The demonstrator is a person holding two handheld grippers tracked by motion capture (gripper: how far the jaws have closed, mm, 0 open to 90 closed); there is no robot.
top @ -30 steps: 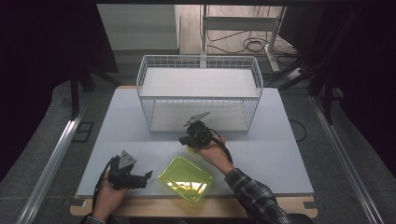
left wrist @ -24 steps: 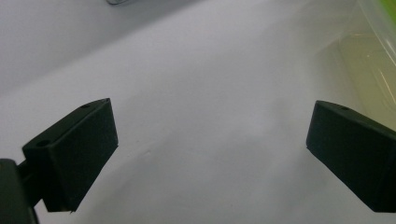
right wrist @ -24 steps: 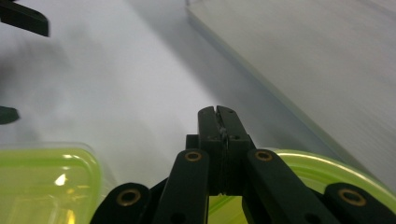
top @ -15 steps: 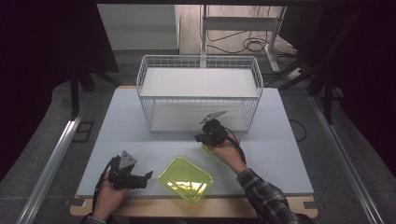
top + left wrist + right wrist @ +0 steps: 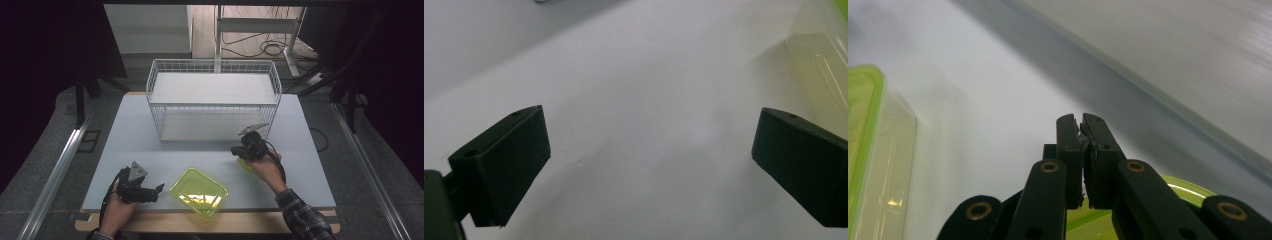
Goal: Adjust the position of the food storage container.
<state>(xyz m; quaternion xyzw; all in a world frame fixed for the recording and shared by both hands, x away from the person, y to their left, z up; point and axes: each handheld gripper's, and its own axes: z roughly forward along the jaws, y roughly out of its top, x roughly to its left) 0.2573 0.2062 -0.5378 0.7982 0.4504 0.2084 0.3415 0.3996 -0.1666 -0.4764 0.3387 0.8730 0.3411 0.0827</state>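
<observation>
Resting on the table [image 5: 310,165] at its near left corner, the left gripper [image 5: 159,188] lies in the person's left hand [image 5: 120,210] with its jaws spread wide apart and nothing between them; in the left gripper view the bare white tabletop shows through the gap. Just beyond its jaw tips, to its right, sits the yellow-green container [image 5: 199,191], a shallow translucent tray with a bright green rim, whose wall also shows at the upper right of the left gripper view [image 5: 824,65]. The right gripper [image 5: 235,149] is held in the person's right hand [image 5: 267,170] on the far side of that container, well apart from the left gripper, with its jaws pressed together, as the right gripper view [image 5: 1080,125] shows; whether anything thin is pinched between them cannot be told. Directly under the right gripper and partly hidden by the hand lies a yellow-green lid [image 5: 246,165], seen close beneath the jaws in the right gripper view [image 5: 1188,190]. Beyond the right gripper, just ahead of its jaw tips, stands the white wire basket [image 5: 212,100] at the middle back of the table.
</observation>
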